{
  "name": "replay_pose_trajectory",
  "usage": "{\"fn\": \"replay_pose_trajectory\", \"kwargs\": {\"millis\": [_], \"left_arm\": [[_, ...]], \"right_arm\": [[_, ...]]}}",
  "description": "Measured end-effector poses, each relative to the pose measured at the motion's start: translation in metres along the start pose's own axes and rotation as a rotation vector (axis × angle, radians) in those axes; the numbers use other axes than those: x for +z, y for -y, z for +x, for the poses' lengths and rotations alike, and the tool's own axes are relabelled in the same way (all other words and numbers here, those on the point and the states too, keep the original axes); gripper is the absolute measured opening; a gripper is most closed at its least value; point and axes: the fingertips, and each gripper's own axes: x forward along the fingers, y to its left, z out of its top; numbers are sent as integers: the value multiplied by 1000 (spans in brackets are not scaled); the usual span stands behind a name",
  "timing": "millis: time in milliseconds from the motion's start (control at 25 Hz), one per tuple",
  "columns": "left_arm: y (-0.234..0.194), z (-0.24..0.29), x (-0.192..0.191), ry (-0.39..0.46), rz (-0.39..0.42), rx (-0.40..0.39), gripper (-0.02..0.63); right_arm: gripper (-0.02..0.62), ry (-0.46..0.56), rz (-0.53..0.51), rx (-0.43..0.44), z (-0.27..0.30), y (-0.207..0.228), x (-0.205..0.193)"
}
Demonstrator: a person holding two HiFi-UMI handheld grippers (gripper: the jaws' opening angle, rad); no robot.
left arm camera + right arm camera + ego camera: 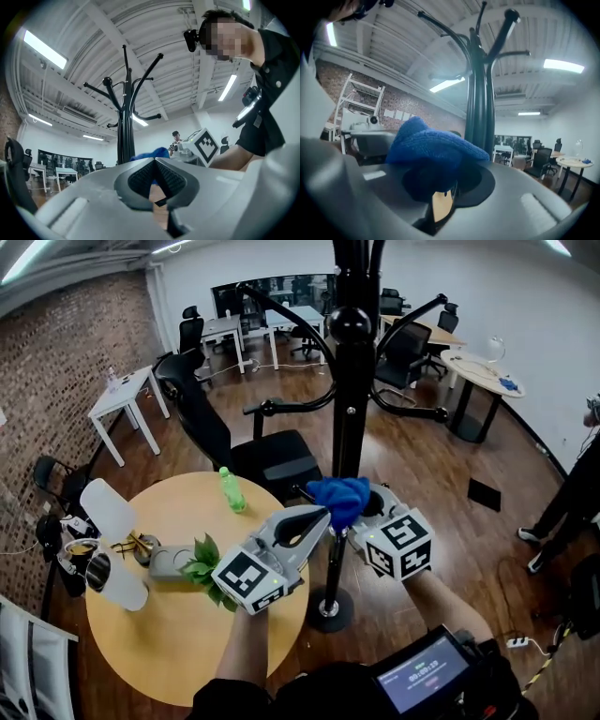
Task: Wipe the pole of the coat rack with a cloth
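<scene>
Office room: wood floor, brick wall, round light-wood table [178,652] below rear of left gripper. Tall black metal coat rack pole [352,409] rises just past both sets of fingertips. Right gripper [354,519]: fingers clamped on bunched blue knitted cloth [339,498]. Cloth bulges above and ahead of those fingertips, against pole or just short of it; contact unclear. Left gripper [317,516]: fingers together, nothing between them, tips just beside cloth, pole beyond them.
</scene>
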Motion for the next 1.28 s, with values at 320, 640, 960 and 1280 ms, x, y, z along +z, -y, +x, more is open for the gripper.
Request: {"fn": "replay_pose_trajectory", "kwargs": {"millis": [320,640,960,1280], "left_arm": [[-14,25,96,89,151,-6,5],[8,15,156,152,244,-45,5],[25,9,178,207,265,-61,5],[3,5,130,94,239,-27,5]], "right_arm": [[52,296,-124,-57,-21,14,180],[52,456,-198,76,-63,-38,266],[52,650,-300,188,-119,-102,304],[52,411,-98,-56,-44,10,220]]}}
